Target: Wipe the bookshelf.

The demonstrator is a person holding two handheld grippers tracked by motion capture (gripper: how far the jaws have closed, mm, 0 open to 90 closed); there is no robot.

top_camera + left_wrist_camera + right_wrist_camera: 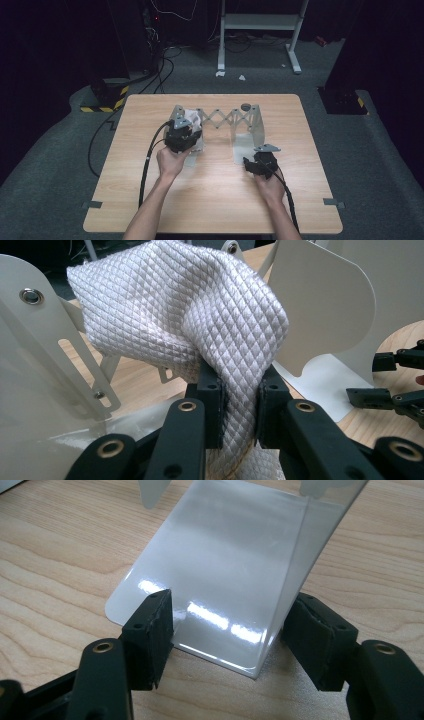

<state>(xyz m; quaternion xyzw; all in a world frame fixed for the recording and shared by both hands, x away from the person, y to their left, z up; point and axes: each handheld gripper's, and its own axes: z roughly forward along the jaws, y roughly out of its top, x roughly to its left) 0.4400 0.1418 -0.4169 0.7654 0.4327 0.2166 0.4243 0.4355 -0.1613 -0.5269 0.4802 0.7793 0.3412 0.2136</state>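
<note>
Dark floor and black surroundings frame a pale wooden desk (215, 200) in the middle of the high view, with a white frame on feet standing at the top centre. On the desk stands a white expanding rack (225, 120), its scissor lattice stretched between two end plates, just above the centre of the frame. Left of centre, the left gripper (186, 131) is clenched on a quilted white cloth (200, 325): in the left gripper view the jaws pinch a bunched fold at lower centre, while the rest of the cloth billows up over the middle and upper left, between the rack's plates. Right of centre, the right gripper (248, 162) sits low at the foot of the rack's right end plate (235, 575). In the right gripper view its jaws stand released, one on either side of the glossy base near the bottom edge; whether they touch it I cannot tell.
</note>
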